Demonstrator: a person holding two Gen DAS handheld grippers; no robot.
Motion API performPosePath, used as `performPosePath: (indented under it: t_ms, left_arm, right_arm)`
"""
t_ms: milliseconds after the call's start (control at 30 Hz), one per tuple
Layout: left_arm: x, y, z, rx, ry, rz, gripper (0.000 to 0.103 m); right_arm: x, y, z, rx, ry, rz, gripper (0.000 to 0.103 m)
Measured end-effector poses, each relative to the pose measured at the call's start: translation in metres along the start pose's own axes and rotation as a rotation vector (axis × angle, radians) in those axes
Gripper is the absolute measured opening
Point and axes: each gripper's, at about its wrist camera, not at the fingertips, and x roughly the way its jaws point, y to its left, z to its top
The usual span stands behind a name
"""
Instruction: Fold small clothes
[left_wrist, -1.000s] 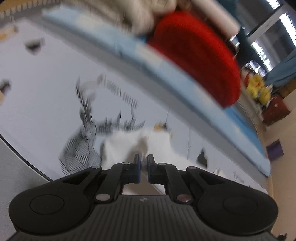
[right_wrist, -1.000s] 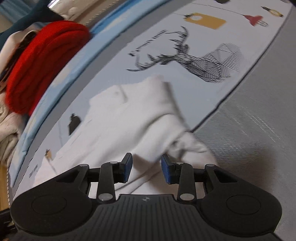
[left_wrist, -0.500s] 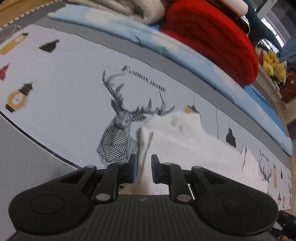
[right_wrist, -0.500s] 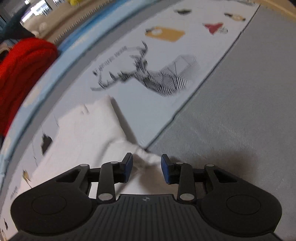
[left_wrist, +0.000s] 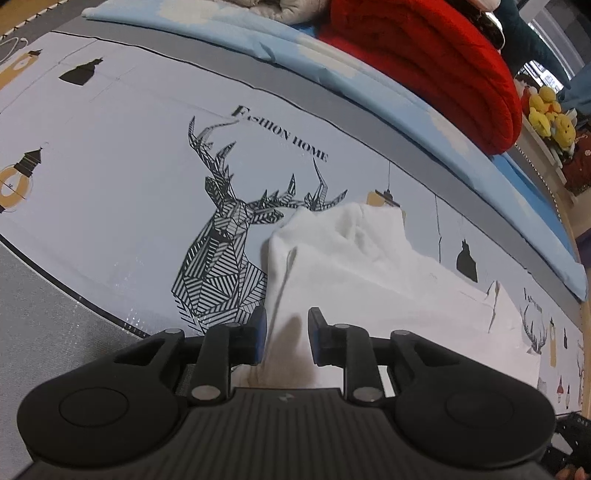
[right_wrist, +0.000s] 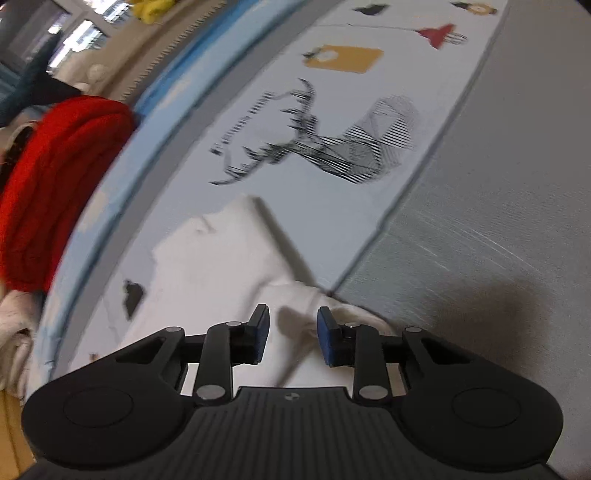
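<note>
Left gripper (left_wrist: 284, 332) fingers released white garment (left_wrist: 354, 266), previously clenched; right gripper (right_wrist: 291, 332) likewise spread. Fold laid; regrasp next.

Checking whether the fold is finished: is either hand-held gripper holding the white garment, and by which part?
Nothing is held. The left hand-held gripper and right hand-held gripper are both open above the white garment.
</note>
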Motion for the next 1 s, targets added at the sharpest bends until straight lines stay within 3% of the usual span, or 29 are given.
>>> performPosePath:
  t_ms: [100,167,200,233,267,433,500,567,667,767,867,967,1000]
  left_arm:
    - [0.008,-0.002,-0.003,0.016,0.021,0.017,0.027]
    - [0.014,-0.002,-0.006,0.030,0.037,0.029,0.025]
    - [0.017,-0.002,-0.007,0.037,0.045,0.026,0.023]
    - [0.017,-0.002,-0.008,0.043,0.049,0.023,0.011]
    - [0.015,-0.003,-0.007,0.056,0.050,0.020,0.007]
    - [-0.029,-0.017,-0.005,0.077,-0.058,-0.037,0.006]
    - [-0.036,-0.020,-0.007,0.081,-0.072,-0.013,0.006]
    - [-0.029,-0.016,-0.012,0.058,-0.031,0.024,0.005]
    - [-0.013,-0.007,-0.017,0.033,0.036,0.106,0.006]
    - [-0.026,-0.009,-0.012,0.057,-0.028,0.108,0.009]
    - [-0.039,-0.018,-0.012,0.101,-0.100,0.011,0.012]
    - [-0.018,-0.020,-0.019,0.111,-0.019,-0.024,0.013]
    - [-0.008,-0.017,-0.021,0.093,0.022,-0.026,0.013]
  right_arm:
    - [0.017,-0.005,0.002,0.010,0.056,0.006,0.030]
    - [0.021,-0.012,0.002,0.042,0.077,0.001,0.018]
    - [0.021,-0.013,0.003,0.047,0.079,0.008,0.010]
    - [0.020,-0.014,0.003,0.053,0.073,0.021,0.003]
    - [0.017,-0.014,0.003,0.052,0.065,0.027,0.001]
    - [-0.011,-0.009,0.007,0.058,0.016,0.090,0.000]
    - [-0.023,-0.008,0.006,0.064,-0.013,0.097,0.000]
    - [-0.022,-0.014,0.004,0.084,-0.008,0.069,0.000]
    - [0.002,-0.035,0.002,0.142,0.090,-0.029,0.000]
    - [0.004,-0.045,0.001,0.169,0.104,-0.096,0.004]
    - [-0.021,-0.025,0.004,0.055,-0.025,-0.031,0.005]
    - [-0.029,-0.002,0.006,-0.069,-0.096,0.111,0.008]
    - [-0.021,0.001,0.006,-0.087,-0.063,0.158,0.019]
